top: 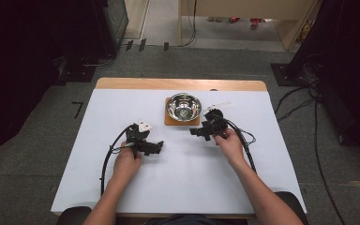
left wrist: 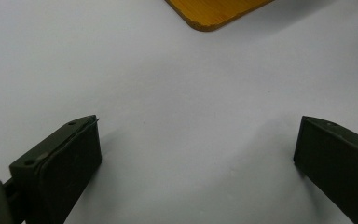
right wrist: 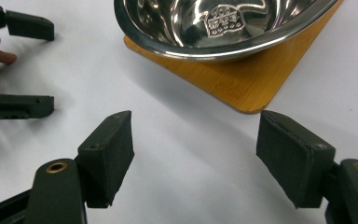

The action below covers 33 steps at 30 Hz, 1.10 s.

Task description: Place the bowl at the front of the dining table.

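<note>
A person sits at a table covered by a white sheet [top: 122, 187], forearms reaching in from six o'clock, one black two-jaw gripper in each hand.

At about eight o'clock from the table's centre, the left gripper [top: 158, 146] lies low on the sheet, jaws pointing toward three o'clock. In the left gripper view its jaws stand wide and released, with bare white sheet between them and a corner of the wooden board [left wrist: 212, 13] at twelve o'clock. It looks parked there, probably waiting while the other hand works.

Near the centre, toward twelve o'clock, a shiny round stainless-steel bowl [top: 183, 106] sits on a square orange-brown wooden board [top: 169, 122]. The board presumably serves as a mat to keep the bowl from sliding. The bowl appears empty; a stamped mark shows on its floor [right wrist: 223, 21].

Just beside the board, at its four o'clock corner, the right gripper [top: 196, 132] is held with jaws pointing toward nine o'clock. In the right gripper view its jaws are spread apart and grasp nothing; the bowl's rim and the board's rounded corner [right wrist: 249, 100] lie just ahead, so it seems lined up to approach the bowl or board. A thin white object [top: 219, 104], too small to identify, lies at the bowl's three o'clock.
</note>
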Each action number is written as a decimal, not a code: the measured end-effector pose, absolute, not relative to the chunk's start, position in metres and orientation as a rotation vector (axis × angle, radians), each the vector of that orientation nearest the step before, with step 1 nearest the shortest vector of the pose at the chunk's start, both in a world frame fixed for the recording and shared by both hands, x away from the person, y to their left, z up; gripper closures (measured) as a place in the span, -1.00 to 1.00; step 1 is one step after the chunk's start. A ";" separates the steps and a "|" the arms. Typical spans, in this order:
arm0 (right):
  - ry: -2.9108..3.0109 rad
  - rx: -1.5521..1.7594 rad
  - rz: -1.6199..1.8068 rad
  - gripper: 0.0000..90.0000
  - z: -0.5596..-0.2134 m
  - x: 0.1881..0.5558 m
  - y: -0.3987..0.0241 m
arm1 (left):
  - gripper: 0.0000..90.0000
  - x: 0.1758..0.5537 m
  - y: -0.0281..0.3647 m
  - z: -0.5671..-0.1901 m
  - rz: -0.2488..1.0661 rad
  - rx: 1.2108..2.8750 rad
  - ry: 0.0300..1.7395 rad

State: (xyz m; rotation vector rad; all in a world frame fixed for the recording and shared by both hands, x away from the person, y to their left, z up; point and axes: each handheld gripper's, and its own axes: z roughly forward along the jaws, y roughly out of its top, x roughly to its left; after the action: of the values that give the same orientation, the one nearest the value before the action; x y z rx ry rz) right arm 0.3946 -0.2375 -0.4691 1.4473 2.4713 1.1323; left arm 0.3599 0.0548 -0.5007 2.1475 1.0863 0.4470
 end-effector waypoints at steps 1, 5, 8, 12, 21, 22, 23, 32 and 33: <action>2.474 1.446 1.123 -0.39 -0.470 0.394 -0.237 | -0.99 0.360 0.055 -0.501 0.447 2.147 1.087; 2.477 1.433 1.113 -0.39 -0.473 0.393 -0.234 | -0.99 0.360 0.055 -0.501 0.447 2.147 1.086; 2.477 1.430 1.102 -0.39 -0.475 0.392 -0.232 | -0.99 0.360 0.055 -0.501 0.447 2.147 1.086; 2.480 1.422 1.083 -0.39 -0.478 0.392 -0.230 | -0.99 0.360 0.055 -0.501 0.448 2.148 1.086; 2.489 1.383 1.063 -0.41 -0.484 0.391 -0.223 | -0.99 0.360 0.055 -0.501 0.448 2.148 1.086; 2.488 1.380 1.056 -0.42 -0.484 0.390 -0.222 | -0.99 0.360 0.055 -0.501 0.448 2.148 1.086; 2.489 1.378 1.056 -0.43 -0.484 0.390 -0.222 | -0.99 0.360 0.055 -0.501 0.448 2.147 1.086; 2.474 1.337 1.080 -0.54 -0.488 0.386 -0.221 | -0.99 0.360 0.055 -0.501 0.449 2.148 1.085; 2.465 1.327 1.105 -0.56 -0.489 0.385 -0.222 | -0.99 0.360 0.055 -0.501 0.448 2.148 1.085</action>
State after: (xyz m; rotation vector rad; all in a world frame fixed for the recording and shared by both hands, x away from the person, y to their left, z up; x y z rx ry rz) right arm 0.3850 -0.2223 -0.4891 1.3266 2.4654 1.1050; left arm 0.3599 0.0549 -0.5008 2.1481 1.0852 0.4484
